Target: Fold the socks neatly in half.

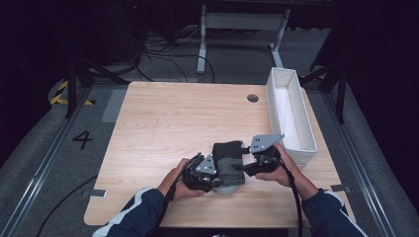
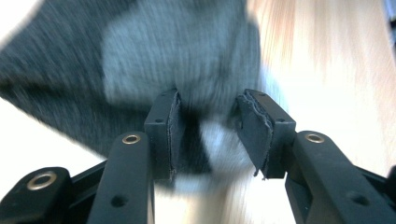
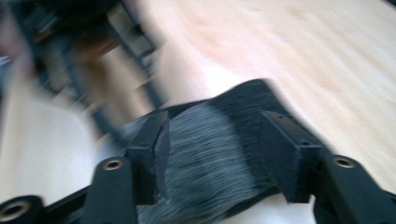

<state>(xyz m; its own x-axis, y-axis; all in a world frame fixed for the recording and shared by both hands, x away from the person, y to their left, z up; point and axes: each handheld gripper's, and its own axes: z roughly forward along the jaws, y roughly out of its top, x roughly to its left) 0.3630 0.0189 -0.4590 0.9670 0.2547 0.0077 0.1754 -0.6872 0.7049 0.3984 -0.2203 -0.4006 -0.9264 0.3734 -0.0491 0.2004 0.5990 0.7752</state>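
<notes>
two grippers on one sock

two grippers meet at a dark grey sock [image 1: 229, 163] with paler patches, bunched on the near middle of the tabletop [image 1: 163, 123]. the left gripper [image 1: 210, 170] sits at its left side; in the left gripper view its jaws stand partway apart with knit between them, and the pads [image 2: 175, 128] do not plainly press on it. the right gripper [image 1: 249, 165] is at the sock's right edge; in the right gripper view its jaws straddle a fold of cloth with gaps at the sides, so no firm grip there.

the step looks like folding or rolling the sock, midway. a white bin [image 1: 291, 111] waits at the far right, well apart. next, one pair of jaws needs to pinch the fabric firmly while the other tucks or flattens the loose end. blur hides finer contact.
</notes>
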